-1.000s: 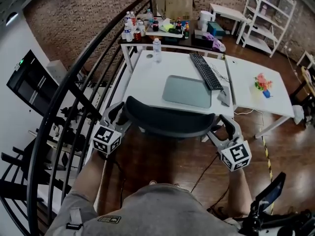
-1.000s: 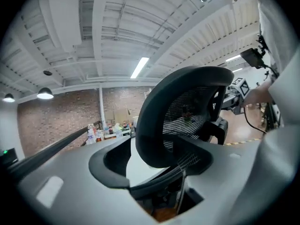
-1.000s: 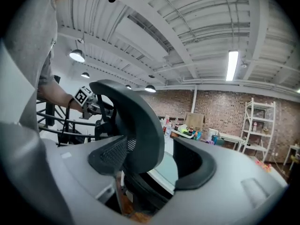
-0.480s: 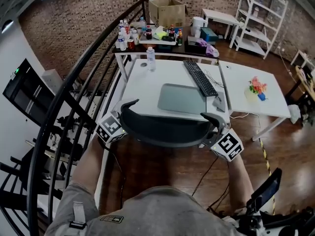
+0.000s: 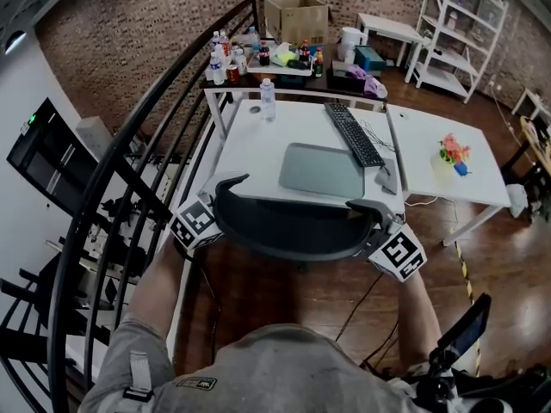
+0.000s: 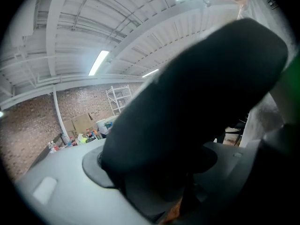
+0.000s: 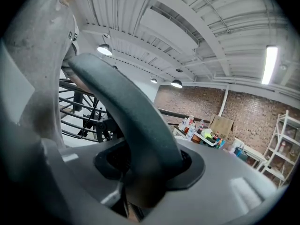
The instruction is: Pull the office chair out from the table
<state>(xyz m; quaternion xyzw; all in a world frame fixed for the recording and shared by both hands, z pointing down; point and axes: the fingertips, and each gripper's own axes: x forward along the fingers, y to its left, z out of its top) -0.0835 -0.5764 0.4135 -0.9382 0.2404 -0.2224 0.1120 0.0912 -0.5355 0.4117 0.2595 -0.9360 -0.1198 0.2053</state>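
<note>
Our left gripper (image 5: 217, 206) and right gripper (image 5: 376, 224) have come in onto the chair (image 5: 297, 231) back's ends, and both jaws, just closing, pinch it. The chair is still tucked against the surface (image 5: 250, 149), so we can pull.

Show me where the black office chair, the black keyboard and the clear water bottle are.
black office chair (image 5: 297, 231): head view, middle of its curved backrest.
black keyboard (image 5: 355, 134): head view, centre of the key field.
clear water bottle (image 5: 268, 101): head view, its body, below the cap.
</note>
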